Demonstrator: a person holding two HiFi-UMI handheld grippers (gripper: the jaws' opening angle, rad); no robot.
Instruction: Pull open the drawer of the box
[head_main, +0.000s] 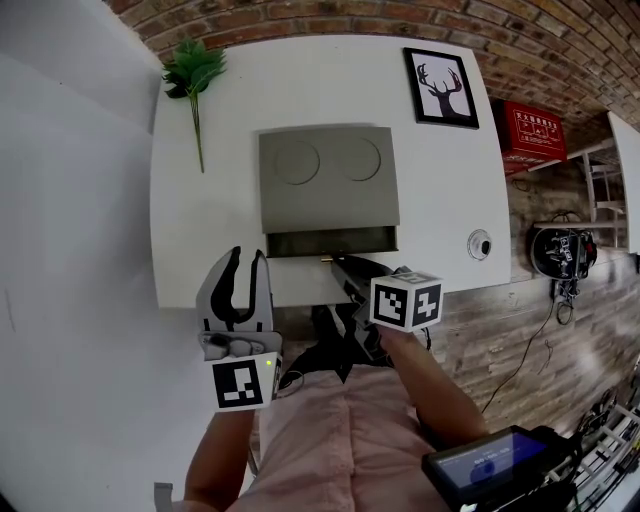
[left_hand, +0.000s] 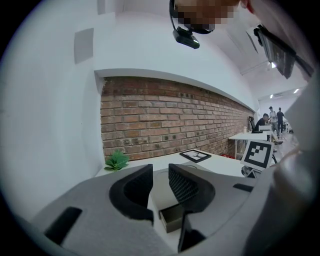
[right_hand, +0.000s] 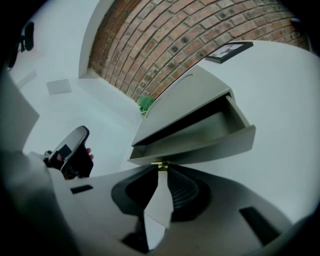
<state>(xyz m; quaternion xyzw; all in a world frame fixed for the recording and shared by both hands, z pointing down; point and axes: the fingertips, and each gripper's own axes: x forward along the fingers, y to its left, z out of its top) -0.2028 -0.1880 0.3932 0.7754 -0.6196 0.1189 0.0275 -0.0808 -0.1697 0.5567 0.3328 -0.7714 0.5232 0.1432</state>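
A grey box (head_main: 330, 175) stands mid-table, its drawer (head_main: 330, 241) slid partly out toward me. My right gripper (head_main: 335, 263) is shut on the small brass knob (right_hand: 159, 164) at the middle of the drawer front (right_hand: 200, 147), both fingertips closed round it. The drawer's inside (right_hand: 210, 125) looks bare. My left gripper (head_main: 247, 255) hangs open over the table's front left edge, nothing between its fingers (left_hand: 182, 185). In the left gripper view the box's drawer corner (left_hand: 172, 217) shows low between the jaws, well ahead of them.
A green plant sprig (head_main: 193, 75) lies at the table's far left. At the far right a framed deer picture (head_main: 441, 87) lies flat. Near the right edge sits a small round object (head_main: 480, 244). A red case (head_main: 528, 133) rests beyond the white table (head_main: 200, 220).
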